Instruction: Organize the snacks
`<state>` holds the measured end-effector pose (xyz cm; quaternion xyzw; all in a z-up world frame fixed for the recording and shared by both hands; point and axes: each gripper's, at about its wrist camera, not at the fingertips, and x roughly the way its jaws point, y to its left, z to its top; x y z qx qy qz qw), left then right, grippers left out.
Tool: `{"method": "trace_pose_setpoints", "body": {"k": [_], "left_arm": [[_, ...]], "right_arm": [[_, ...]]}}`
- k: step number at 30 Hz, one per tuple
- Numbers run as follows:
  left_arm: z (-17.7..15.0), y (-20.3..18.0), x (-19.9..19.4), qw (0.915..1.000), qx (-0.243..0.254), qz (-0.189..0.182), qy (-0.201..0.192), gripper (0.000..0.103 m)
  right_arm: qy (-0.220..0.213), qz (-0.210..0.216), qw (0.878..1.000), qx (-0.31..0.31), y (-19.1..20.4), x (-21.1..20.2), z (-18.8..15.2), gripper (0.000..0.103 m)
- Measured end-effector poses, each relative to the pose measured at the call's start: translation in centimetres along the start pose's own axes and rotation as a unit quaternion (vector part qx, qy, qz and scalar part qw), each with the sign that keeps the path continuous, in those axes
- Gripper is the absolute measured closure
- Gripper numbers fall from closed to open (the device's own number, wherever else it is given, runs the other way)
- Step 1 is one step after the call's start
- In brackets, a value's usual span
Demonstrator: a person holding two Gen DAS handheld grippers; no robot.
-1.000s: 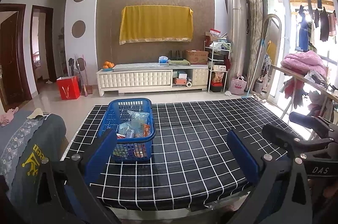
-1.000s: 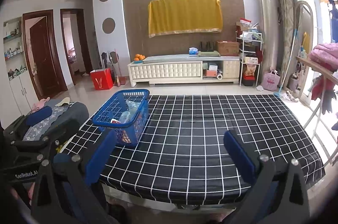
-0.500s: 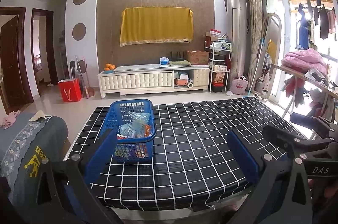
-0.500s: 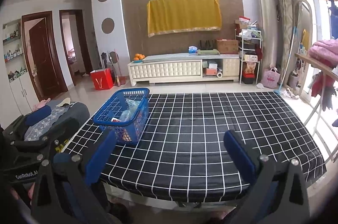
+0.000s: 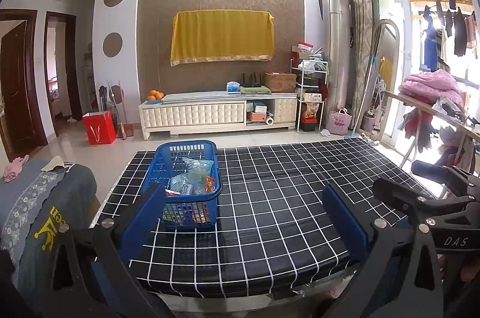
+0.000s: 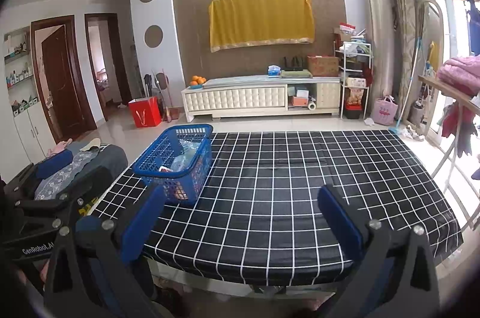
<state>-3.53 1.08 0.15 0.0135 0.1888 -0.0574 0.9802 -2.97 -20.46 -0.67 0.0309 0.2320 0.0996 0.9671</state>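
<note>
A blue plastic basket (image 5: 187,186) (image 6: 177,160) stands on the left part of a table covered with a black cloth with white grid lines (image 5: 285,198) (image 6: 285,183). Several snack packets (image 5: 192,180) (image 6: 183,159) lie inside it. My left gripper (image 5: 243,216) is held open near the table's front edge, its left finger (image 5: 144,216) in front of the basket's near corner, nothing between the fingers. My right gripper (image 6: 240,216) is open too, empty, over the front edge to the right of the basket. The right gripper's body also shows at the right of the left wrist view.
A sofa arm with a grey patterned cover (image 5: 39,213) (image 6: 75,165) stands left of the table. Behind it are tiled floor, a red bag (image 5: 99,127), a white TV cabinet (image 5: 219,114) and a drying rack with clothes (image 5: 435,96) on the right.
Both views have shifted slightly; the basket and table sit a little lower and nearer in frame. Both grippers remain open and empty.
</note>
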Motion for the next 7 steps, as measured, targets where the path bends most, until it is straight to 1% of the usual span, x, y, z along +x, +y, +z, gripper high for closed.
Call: {"method": "trace_pose_setpoints", "body": {"k": [7], "left_arm": [[-0.03,-0.05,-0.11,1.0000,-0.001,-0.002,-0.001,0.000]], "right_arm": [[-0.001,0.000,1.000,0.000,0.14,0.03,-0.09,0.000]]}}
